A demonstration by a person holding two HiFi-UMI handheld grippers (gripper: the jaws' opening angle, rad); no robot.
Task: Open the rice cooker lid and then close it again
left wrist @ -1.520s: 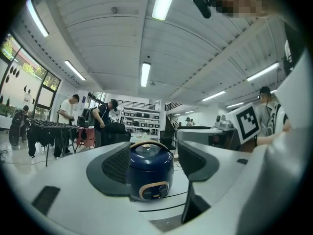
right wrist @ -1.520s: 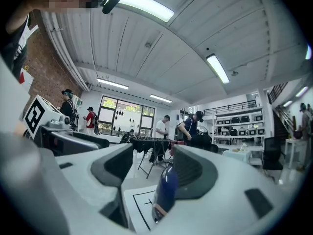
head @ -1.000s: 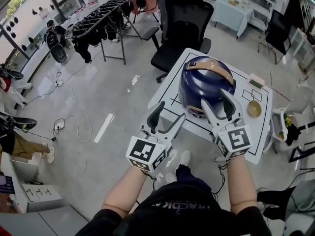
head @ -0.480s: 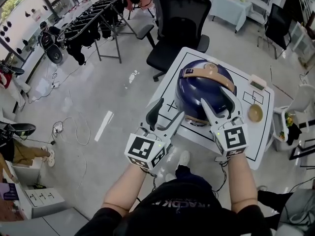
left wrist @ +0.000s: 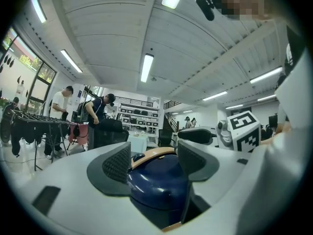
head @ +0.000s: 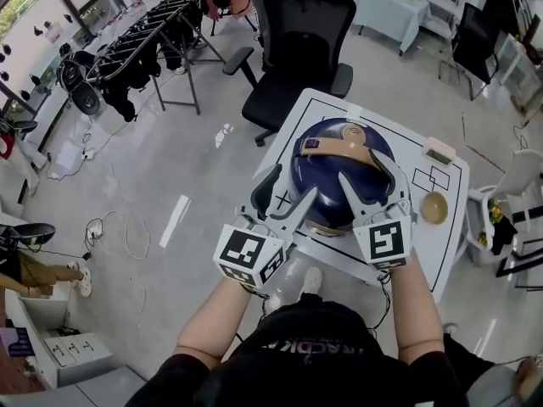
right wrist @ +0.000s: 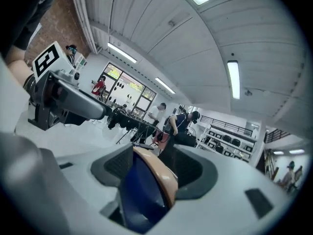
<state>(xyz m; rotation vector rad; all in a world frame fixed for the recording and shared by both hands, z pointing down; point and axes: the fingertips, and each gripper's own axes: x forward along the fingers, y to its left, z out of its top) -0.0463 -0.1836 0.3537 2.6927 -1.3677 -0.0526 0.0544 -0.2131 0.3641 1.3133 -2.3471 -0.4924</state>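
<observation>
– On the white table (head: 443, 248), seen from the head view, what stands there?

– A dark blue rice cooker (head: 331, 172). Its lid (head: 361, 134) lies down on the body, with a tan handle (head: 344, 147) arched across the top. A small bowl (head: 434, 208) sits on the table to the cooker's right, apart from it. On the floor beyond are a black office chair (head: 297, 36) and, further left, a clothes rack (head: 140, 49).

– And the two claws from up there?

– The left gripper (head: 291, 186) reaches to the cooker's lower left flank with its fingers spread. The right gripper (head: 366, 170) lies over the cooker's right shoulder. Its fingers are apart too, one on each side of the handle's right end.

– What does the left gripper view add?

– The left gripper (left wrist: 154, 155) has its jaws wide apart and nothing is clamped. The cooker's blue dome (left wrist: 156, 180) fills the gap low between them, with the tan handle (left wrist: 151, 154) along its top. I cannot tell whether either pad touches the shell. The right gripper's marker cube shows at the right, and two people (left wrist: 100, 114) stand far back by the rack.

– And the right gripper view?

– The right gripper (right wrist: 154, 163) is parted as well. The blue dome (right wrist: 139, 195) and the tan handle (right wrist: 161, 175) rise between its jaws. The blue side reaches the left pad, and a gap shows between the handle and the right pad. It is not squeezing anything. The left gripper shows at the upper left.
</observation>
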